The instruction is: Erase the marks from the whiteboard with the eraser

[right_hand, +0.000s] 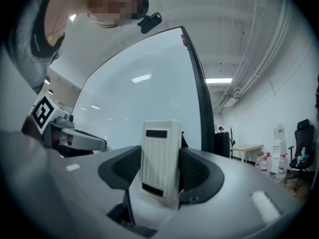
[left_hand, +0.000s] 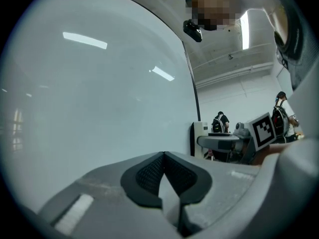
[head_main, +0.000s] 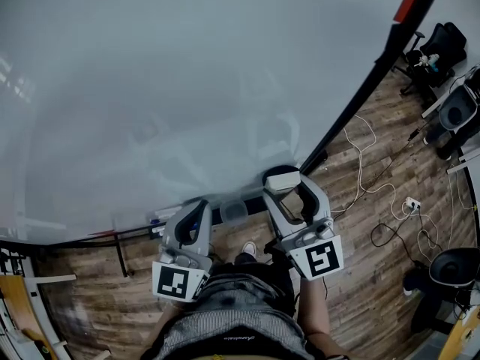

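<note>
The right gripper [right_hand: 160, 173] is clamped on the eraser [right_hand: 159, 158]. The eraser stands upright between its jaws, gripped by its two long sides, ribbed back toward the camera. The left gripper [left_hand: 162, 176] has its jaws pressed together on nothing and hangs low, just beside the right one. The whiteboard [head_main: 187, 88] rises ahead of both grippers. The eraser is off its surface, near the bottom edge. No sharp pen strokes show. Only faint greyish smears [head_main: 148, 133] lie up and ahead of the left gripper, too dim to be sure of.

The step in hand looks like bringing the eraser up to the board. To do it well, the right gripper should probably turn so that the wiping face, presumably the side away from its camera, meets the board flat rather than on an edge. Even pressure and overlapping strokes would suit. The hold is on the narrow sides, so a hard push could tilt the eraser in the jaws. The left gripper is best held off to its own side, clear of the strokes.
</note>
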A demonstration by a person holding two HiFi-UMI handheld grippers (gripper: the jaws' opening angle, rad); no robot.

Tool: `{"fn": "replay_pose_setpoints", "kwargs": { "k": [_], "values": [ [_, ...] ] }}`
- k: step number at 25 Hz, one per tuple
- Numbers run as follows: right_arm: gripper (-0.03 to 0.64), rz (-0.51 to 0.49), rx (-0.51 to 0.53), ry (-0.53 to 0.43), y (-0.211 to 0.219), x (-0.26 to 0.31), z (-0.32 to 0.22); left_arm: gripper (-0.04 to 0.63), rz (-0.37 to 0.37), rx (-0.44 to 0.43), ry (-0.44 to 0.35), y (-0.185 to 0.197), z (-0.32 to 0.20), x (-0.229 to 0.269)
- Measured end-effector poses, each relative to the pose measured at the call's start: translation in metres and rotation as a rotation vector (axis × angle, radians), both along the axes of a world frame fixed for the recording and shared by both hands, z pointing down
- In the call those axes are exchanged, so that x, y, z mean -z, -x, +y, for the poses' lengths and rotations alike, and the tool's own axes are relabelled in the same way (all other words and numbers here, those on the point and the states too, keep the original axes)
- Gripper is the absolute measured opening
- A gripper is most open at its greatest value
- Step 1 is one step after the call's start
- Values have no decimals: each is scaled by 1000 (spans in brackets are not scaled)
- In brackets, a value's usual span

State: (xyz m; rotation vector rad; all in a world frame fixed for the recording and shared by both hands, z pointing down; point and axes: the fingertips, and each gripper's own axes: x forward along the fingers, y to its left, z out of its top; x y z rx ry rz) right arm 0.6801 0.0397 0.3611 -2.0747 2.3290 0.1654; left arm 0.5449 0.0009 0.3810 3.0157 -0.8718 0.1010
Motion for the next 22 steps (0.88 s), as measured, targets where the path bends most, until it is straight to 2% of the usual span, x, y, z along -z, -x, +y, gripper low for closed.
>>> {"fn": "replay_pose_setpoints", "kwargs": {
  "k": [6,14,22],
  "values": [
    [244,-17,-18,10,1,-8,-2,3,-20,-3,12,5,5,-4],
    [242,23,4,25,20,-8,-5,3,1,9,21,13,12,-6],
    [242,17,6,33,51,-4,-11,3,12,29,33,51,5,0]
  ]
}}
